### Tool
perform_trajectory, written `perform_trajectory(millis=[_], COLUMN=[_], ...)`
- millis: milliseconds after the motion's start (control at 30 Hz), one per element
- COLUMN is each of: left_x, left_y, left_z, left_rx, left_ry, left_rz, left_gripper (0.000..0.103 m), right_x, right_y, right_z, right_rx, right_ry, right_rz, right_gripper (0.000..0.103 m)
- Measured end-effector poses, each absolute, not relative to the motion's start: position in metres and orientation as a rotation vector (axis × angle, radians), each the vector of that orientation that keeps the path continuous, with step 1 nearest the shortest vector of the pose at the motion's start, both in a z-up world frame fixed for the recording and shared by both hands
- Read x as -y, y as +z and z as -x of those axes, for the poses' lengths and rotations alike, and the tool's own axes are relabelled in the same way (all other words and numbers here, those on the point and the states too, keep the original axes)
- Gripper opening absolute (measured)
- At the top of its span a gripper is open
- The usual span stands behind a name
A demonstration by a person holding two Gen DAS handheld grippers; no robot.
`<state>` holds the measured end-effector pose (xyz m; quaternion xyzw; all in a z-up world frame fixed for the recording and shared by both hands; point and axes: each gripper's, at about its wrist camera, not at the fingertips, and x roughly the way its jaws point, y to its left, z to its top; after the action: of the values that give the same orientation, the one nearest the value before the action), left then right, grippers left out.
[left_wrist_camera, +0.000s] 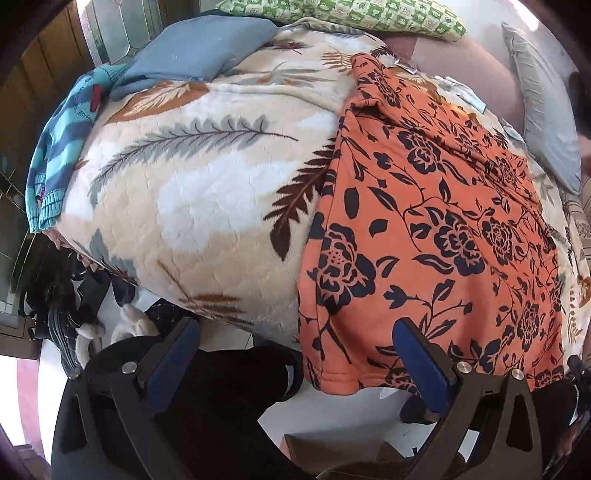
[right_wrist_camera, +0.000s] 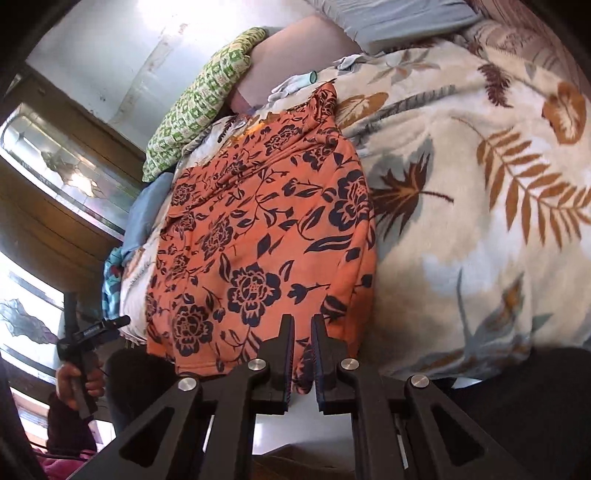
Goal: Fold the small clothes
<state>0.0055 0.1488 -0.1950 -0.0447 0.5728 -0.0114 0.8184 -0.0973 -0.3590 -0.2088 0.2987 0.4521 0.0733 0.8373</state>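
An orange garment with dark blue flowers (left_wrist_camera: 436, 236) lies spread on a cream leaf-print blanket (left_wrist_camera: 207, 177), its near hem hanging over the bed's edge. My left gripper (left_wrist_camera: 295, 354) is open and empty, just in front of the hem's left corner. In the right wrist view the same garment (right_wrist_camera: 258, 236) lies ahead. My right gripper (right_wrist_camera: 302, 332) is shut on the garment's near hem, with orange cloth pinched between the pads. The left gripper (right_wrist_camera: 92, 328) shows there in a hand at the far left.
A striped teal-and-blue knit (left_wrist_camera: 59, 147) and a folded blue cloth (left_wrist_camera: 199, 48) lie at the blanket's left. A green patterned pillow (left_wrist_camera: 343, 14) and a grey pillow (left_wrist_camera: 543, 103) lie at the back. Shoes and a dark bag (left_wrist_camera: 74, 306) sit on the floor.
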Motion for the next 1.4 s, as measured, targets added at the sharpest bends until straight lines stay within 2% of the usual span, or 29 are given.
perform_trajectory(millis=[67,100,133,233,300,400,500,567,633,933,1000,1067,1100,1133,1167,1233,1400], left_x=[-0.144,-0.143,-0.141,-0.139,-0.136,-0.132,-0.135,-0.141,-0.147,-0.143,-0.142,-0.142,-0.143,-0.143,-0.143,-0.146,-0.158], left_y=[-0.199,-0.201,-0.204,-0.218,-0.225,-0.232,-0.238,-0.244,-0.249,-0.263,-0.266,-0.270,-0.270,-0.273,-0.272,-0.270,-0.251], left_z=[-0.003,-0.004,-0.003,0.002,0.003,0.005,0.003,0.001,-0.001,-0.011,-0.012,-0.011,-0.011,-0.010,-0.009,-0.008,-0.011], left_rx=[-1.232,-1.240,-1.249,-1.273,-1.285,-1.301,-1.313,-1.319,-1.327,-1.354,-1.351,-1.351,-1.350,-1.344,-1.336,-1.323,-1.283], left_ry=[-0.033,-0.042,-0.052,-0.049,-0.072,-0.093,-0.098,-0.105,-0.108,-0.182,-0.191,-0.227,-0.249,-0.252,-0.260,-0.282,-0.375], left_rz=[0.071,0.064,0.060,0.049,0.060,0.056,0.059,0.083,0.117,0.151,0.164,0.202,0.225,0.225,0.217,0.222,0.318], left_gripper=[0.103,0.103,0.103,0.103,0.103,0.096,0.082,0.069,0.063,0.063,0.061,0.032,0.028,0.021,0.012,0.008,0.007], right_x=[0.359,0.360,0.360,0.360,0.358,0.361,0.368,0.371,0.371,0.356,0.350,0.347,0.346,0.346,0.346,0.350,0.370], right_y=[-0.203,-0.199,-0.195,-0.187,-0.191,-0.199,-0.207,-0.213,-0.219,-0.238,-0.247,-0.259,-0.265,-0.272,-0.276,-0.278,-0.267], right_z=[0.098,0.100,0.101,0.102,0.098,0.094,0.094,0.092,0.090,0.073,0.067,0.064,0.064,0.065,0.067,0.073,0.081], right_rx=[-0.928,-0.900,-0.877,-0.858,-0.914,-0.968,-0.984,-1.008,-1.042,-1.130,-1.176,-1.215,-1.242,-1.264,-1.271,-1.257,-1.117], right_ry=[0.162,0.173,0.190,0.166,0.142,0.086,0.072,0.077,0.057,0.010,-0.004,0.001,0.004,0.017,0.028,0.057,0.200], right_rz=[-0.634,-0.643,-0.656,-0.628,-0.598,-0.598,-0.654,-0.682,-0.689,-0.680,-0.662,-0.667,-0.676,-0.699,-0.727,-0.782,-1.026], right_gripper=[0.035,0.069,0.083,0.083,0.083,0.083,0.083,0.083,0.082,0.081,0.072,0.058,0.044,0.034,0.034,0.028,0.025])
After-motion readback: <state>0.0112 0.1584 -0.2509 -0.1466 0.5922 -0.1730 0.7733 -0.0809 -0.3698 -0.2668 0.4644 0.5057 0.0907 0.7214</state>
